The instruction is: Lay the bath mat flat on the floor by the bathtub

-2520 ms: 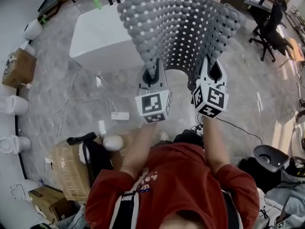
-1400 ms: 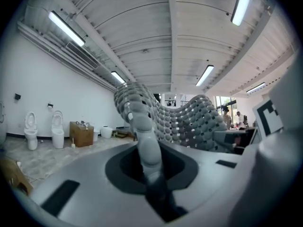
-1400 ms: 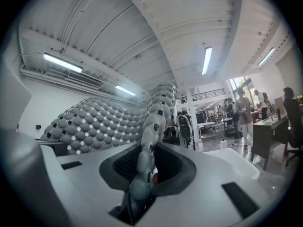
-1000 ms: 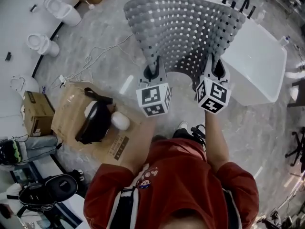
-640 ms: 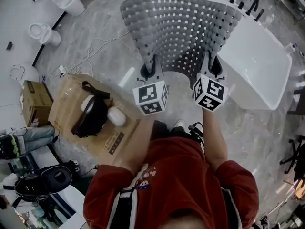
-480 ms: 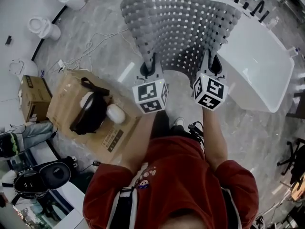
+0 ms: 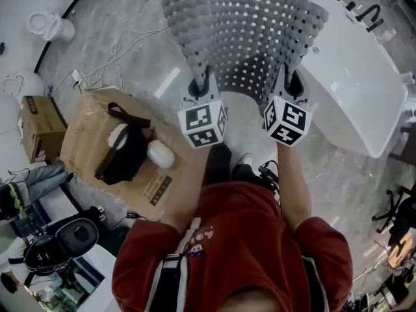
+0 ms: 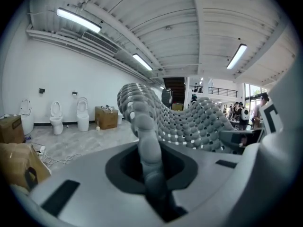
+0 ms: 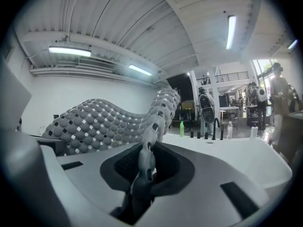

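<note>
- At the far left a brown cardboard box (image 7: pixel 91 132) sits on the grey marbled floor (image 7: pixel 140 64) — well apart from the mat.
- Your left gripper (image 7: pixel 203 88) is clenched on the mat's near left corner, with the edge pinched upright between its jaws.
- The grey pebble-textured bath mat (image 7: pixel 247 31), all rounded bumps with small square holes, hangs in the air between both grippers. It is bowed and fans wider away from you.
- Your right gripper (image 7: pixel 289 84) is likewise clamped on the near right corner.
- The white bathtub (image 7: pixel 364 90) lies to the right — the mat's far right corner overlaps it.
- The floor under the mat is hidden, and whether the mat touches the tub is unclear.
</note>
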